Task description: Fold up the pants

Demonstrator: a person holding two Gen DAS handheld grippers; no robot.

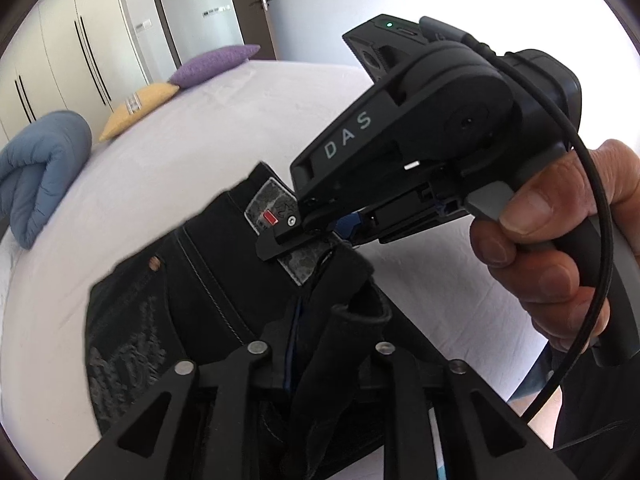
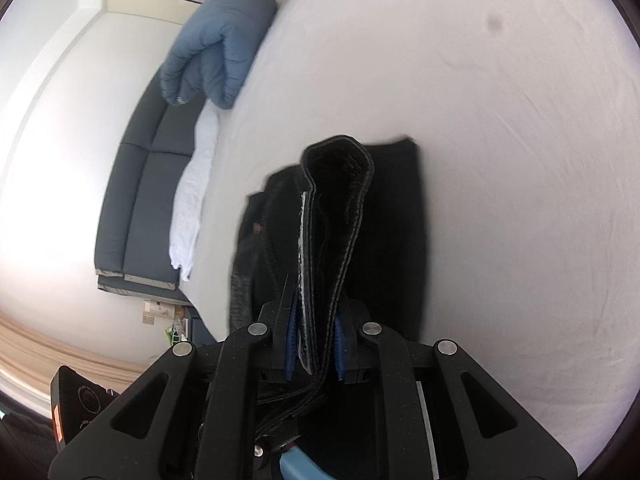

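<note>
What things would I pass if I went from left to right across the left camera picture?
Blue blanket → yellow pillow → purple pillow → black pants → right gripper, shut on the pants → the hand holding it.

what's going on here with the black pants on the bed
A person is folding black pants on a white bed, with a hand-held gripper in each hand. The right hand-held gripper is clamped on the waistband by the patch, and the left hand-held gripper is shut on a bunched fold of the fabric. The pants are lifted and gathered, not yet laid flat. A rolled blue duvet and two pillows sit farther back.
</note>
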